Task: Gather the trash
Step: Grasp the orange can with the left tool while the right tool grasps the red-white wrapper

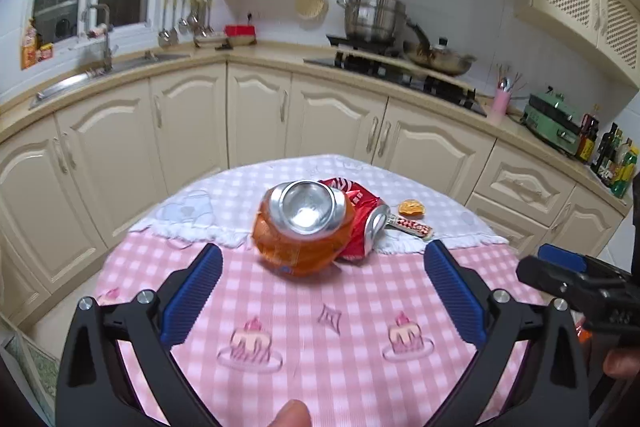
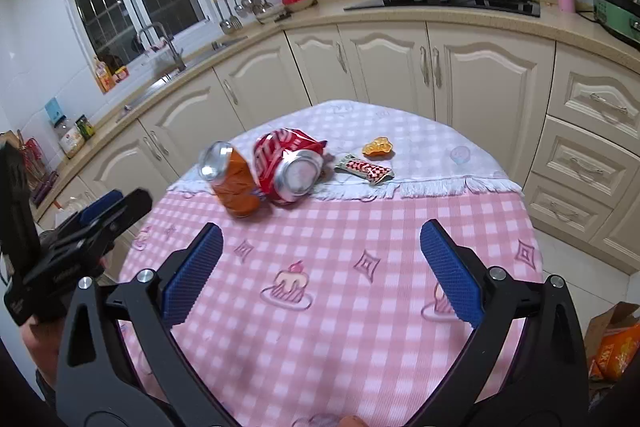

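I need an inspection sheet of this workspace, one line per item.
Surface: round table under a pink checked cloth.
Job's things: crushed orange can touching crushed red can; snack wrapper and orange scrap lie apart.
Clutter: nothing seen on the table.
Grippers: left gripper open, empty; right gripper open, empty.
Cables: nothing seen.
Surroundings: kitchen cabinets, sink, stove with pots; orange bag on the floor.

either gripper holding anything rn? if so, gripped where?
Nothing held. Left gripper and right gripper are both open over the table, short of the orange can and red can.
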Tool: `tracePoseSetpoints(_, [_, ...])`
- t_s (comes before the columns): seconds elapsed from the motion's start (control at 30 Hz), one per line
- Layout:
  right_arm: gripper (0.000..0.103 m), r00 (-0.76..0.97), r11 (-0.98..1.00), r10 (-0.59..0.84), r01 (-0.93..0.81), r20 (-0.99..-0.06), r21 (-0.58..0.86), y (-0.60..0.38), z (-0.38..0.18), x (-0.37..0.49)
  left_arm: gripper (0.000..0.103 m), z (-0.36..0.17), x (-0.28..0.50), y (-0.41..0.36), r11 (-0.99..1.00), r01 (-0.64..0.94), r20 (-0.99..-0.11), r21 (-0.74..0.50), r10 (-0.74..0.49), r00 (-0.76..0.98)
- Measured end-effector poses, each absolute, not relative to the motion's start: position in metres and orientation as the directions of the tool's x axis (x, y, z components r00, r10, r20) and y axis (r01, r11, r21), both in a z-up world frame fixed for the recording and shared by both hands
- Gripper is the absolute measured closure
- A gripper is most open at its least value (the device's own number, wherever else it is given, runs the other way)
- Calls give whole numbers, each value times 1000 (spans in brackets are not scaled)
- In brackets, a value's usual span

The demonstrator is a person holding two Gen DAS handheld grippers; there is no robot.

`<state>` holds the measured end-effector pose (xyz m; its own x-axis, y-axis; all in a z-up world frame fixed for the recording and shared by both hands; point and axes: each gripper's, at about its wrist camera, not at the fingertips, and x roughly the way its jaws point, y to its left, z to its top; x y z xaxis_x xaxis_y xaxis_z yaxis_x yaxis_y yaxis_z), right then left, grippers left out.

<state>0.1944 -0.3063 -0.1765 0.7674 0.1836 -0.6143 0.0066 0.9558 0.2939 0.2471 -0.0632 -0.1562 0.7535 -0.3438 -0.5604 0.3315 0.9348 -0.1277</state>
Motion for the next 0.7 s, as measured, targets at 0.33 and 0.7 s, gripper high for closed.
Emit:
tracePoseSetpoints(0.33, [6, 707, 952, 193, 33, -680, 305, -328, -219, 269, 4, -202, 336, -101, 959, 284, -627, 24, -207, 751])
tracePoseSetpoints(0.7, [6, 630, 989, 83, 41, -772, 139, -321, -251, 335, 10, -216, 359, -86, 921, 371, -647, -117, -354, 675])
